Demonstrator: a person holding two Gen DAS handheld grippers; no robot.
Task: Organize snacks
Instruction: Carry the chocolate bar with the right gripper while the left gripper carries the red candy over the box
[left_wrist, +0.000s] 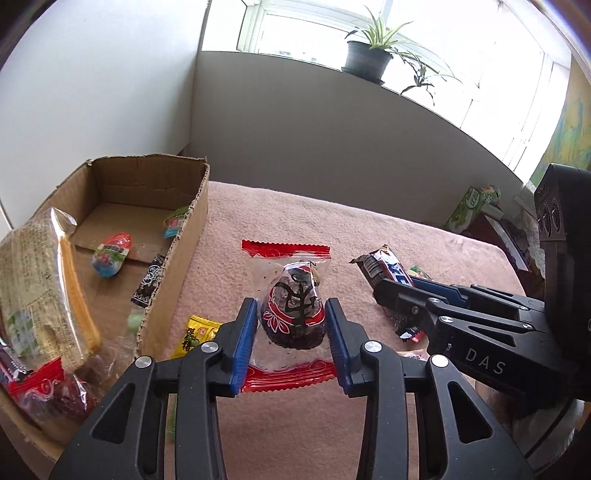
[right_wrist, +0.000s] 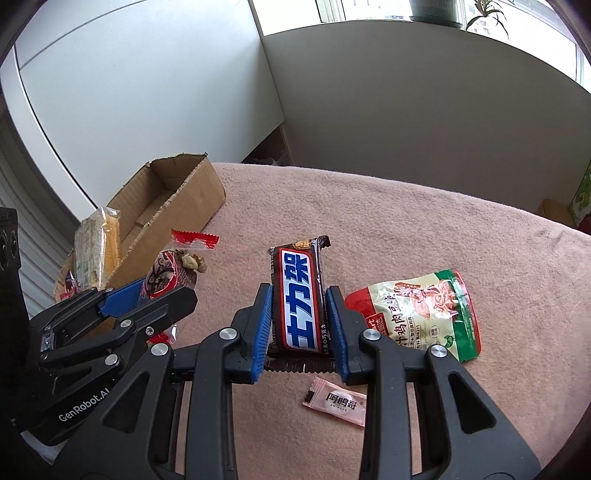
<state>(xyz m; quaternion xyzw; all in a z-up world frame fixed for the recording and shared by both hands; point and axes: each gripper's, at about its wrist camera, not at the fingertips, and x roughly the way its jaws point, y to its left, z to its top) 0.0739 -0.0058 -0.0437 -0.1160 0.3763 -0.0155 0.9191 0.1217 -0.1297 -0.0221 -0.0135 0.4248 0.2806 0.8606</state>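
My left gripper (left_wrist: 291, 321) is shut on a clear packet with red edges holding a dark date snack (left_wrist: 293, 314), just above the pink cloth. My right gripper (right_wrist: 299, 317) is shut on a brown chocolate bar with blue lettering (right_wrist: 300, 299). In the left wrist view the right gripper (left_wrist: 410, 299) sits to the right, on the bar (left_wrist: 384, 267). In the right wrist view the left gripper (right_wrist: 155, 295) is at left, holding the date packet (right_wrist: 166, 275). An open cardboard box (left_wrist: 173, 258) stands at left with several snacks inside; it also shows in the right wrist view (right_wrist: 173, 199).
A yellow candy (left_wrist: 197, 334) lies beside the box. A green and red chicken snack bag (right_wrist: 417, 314) and a pink candy (right_wrist: 336, 400) lie on the cloth (right_wrist: 406, 229). A large cracker pack (left_wrist: 40, 291) leans in the box. A potted plant (left_wrist: 369, 55) stands on the windowsill.
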